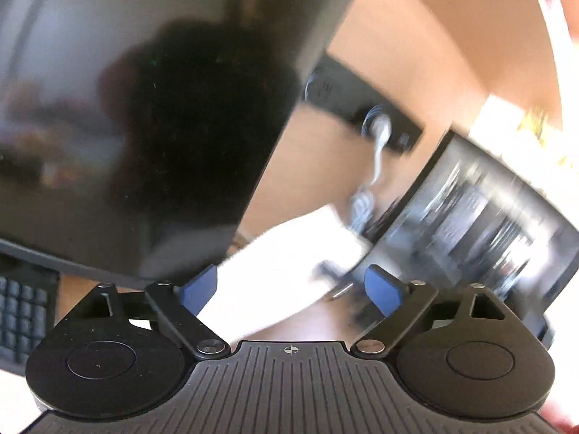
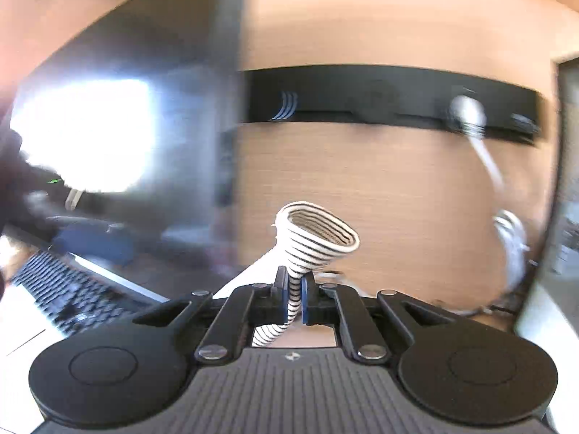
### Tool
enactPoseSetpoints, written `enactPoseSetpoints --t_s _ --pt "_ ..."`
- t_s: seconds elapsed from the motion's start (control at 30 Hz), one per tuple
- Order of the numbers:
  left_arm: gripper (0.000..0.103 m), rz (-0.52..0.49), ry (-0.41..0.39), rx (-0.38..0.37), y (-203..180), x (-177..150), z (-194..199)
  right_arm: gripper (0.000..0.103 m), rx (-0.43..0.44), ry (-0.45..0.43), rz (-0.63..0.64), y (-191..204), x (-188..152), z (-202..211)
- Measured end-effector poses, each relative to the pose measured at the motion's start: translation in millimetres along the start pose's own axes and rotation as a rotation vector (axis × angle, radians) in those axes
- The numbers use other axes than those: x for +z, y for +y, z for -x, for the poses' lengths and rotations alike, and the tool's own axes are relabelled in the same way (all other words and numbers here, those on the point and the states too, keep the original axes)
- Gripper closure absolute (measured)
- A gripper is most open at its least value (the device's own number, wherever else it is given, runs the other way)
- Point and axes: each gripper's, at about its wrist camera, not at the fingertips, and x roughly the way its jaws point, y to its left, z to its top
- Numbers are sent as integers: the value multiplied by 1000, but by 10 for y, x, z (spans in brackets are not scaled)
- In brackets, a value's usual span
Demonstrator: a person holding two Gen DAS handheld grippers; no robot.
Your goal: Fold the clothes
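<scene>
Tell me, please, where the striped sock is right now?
In the right wrist view, the striped sock is pinched in the shut right gripper, its open cuff flaring up at frame centre before the wood panel.

Left gripper [image 1: 291,285]: matte black linkage arms carrying blue finger pads [image 1: 384,289], silver pivot screws showing beside a ribbed grey housing marked with a small crosshair, round black discs flanking that housing. Right gripper [image 2: 294,298]: showing identical black arms, blue pads, screws, crosshair housing.
</scene>
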Motion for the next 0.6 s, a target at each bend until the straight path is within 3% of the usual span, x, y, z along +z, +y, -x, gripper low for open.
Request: enactPoseSetpoints --t_s 0.17,0.23,0.37,0.53,0.6 --pt "8 -202 133 157 -65 -470 -495 97 -6 15 -49 -333 81 -42" --pt "8 -244 179 210 -32 -628 -664 97 1 13 -45 -371 117 -64" --pt "8 -299 282 339 133 -851 -961 97 -17 108 -82 -543 -91 -255" --pt "7 -183 349 433 511 -884 -1072 97 -44 234 -132 -767 -369 -505" --pt "5 -156 353 436 601 -883 -1038 97 -57 285 -159 -837 -540 -547"
